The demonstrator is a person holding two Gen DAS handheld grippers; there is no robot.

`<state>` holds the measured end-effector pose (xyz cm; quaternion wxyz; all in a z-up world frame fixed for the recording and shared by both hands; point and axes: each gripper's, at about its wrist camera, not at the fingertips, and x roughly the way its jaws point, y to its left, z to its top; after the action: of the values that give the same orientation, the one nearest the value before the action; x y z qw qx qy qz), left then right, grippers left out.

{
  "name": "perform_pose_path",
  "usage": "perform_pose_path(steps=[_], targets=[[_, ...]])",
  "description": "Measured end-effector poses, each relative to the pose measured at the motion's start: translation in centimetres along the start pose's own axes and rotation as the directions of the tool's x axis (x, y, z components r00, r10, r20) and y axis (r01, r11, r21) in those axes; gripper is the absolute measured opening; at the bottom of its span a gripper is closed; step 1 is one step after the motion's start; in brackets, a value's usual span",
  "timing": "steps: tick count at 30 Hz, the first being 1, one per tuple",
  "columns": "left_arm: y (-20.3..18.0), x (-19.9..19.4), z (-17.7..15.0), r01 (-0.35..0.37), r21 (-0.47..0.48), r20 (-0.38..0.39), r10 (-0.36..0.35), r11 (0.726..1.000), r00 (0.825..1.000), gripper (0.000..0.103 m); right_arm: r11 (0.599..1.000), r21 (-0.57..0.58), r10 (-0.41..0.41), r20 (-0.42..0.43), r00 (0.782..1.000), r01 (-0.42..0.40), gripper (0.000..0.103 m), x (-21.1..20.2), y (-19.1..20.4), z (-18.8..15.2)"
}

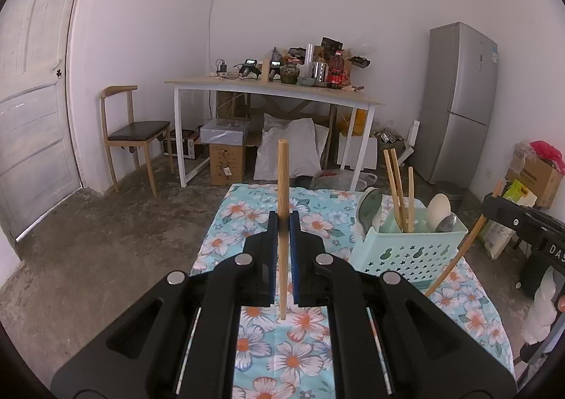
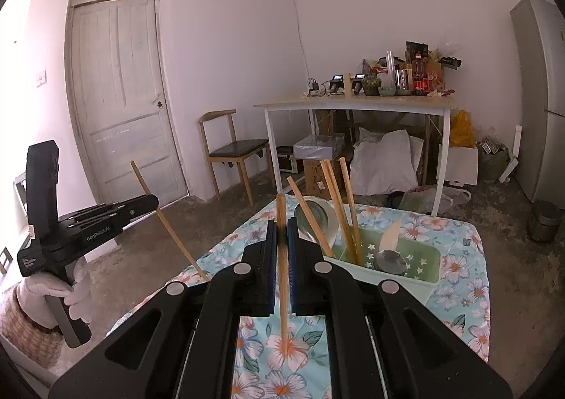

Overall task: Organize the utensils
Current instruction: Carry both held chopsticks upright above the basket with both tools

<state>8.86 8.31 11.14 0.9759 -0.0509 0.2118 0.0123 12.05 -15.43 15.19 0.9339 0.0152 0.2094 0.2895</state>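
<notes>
My left gripper (image 1: 283,219) is shut on a wooden chopstick (image 1: 283,166) that stands upright between its blue pads, above the floral cloth. My right gripper (image 2: 281,227) is shut on another wooden chopstick (image 2: 281,208), also upright. A pale green perforated utensil basket (image 1: 406,254) stands on the cloth right of the left gripper; it holds several chopsticks (image 1: 397,183), spoons (image 1: 445,222) and a ladle. In the right wrist view the basket (image 2: 423,257) lies just ahead and right, with chopsticks (image 2: 335,201) leaning in it. The left gripper (image 2: 106,215) with its chopstick (image 2: 169,222) shows at the left.
The floral tablecloth (image 1: 247,222) covers a small table with its far edge close ahead. Beyond stand a white desk (image 1: 275,88) with clutter, a wooden chair (image 1: 134,130), boxes and bags on the floor, a grey fridge (image 1: 459,99) and a door (image 2: 123,99).
</notes>
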Motion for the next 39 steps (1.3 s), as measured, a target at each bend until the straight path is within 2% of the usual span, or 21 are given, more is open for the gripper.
perform_pose_path(steps=[24, 39], targets=[[-0.8, -0.1, 0.2, 0.003, 0.012, 0.004, -0.003, 1.000, 1.000, 0.005, 1.000, 0.006, -0.004, 0.023, 1.000, 0.004, 0.006, -1.2, -0.3, 0.6], [-1.8, -0.5, 1.4, -0.002, 0.035, 0.011, 0.001, 0.999, 1.000, 0.005, 1.000, 0.018, -0.008, 0.077, 0.997, 0.006, 0.006, -3.4, -1.0, 0.8]])
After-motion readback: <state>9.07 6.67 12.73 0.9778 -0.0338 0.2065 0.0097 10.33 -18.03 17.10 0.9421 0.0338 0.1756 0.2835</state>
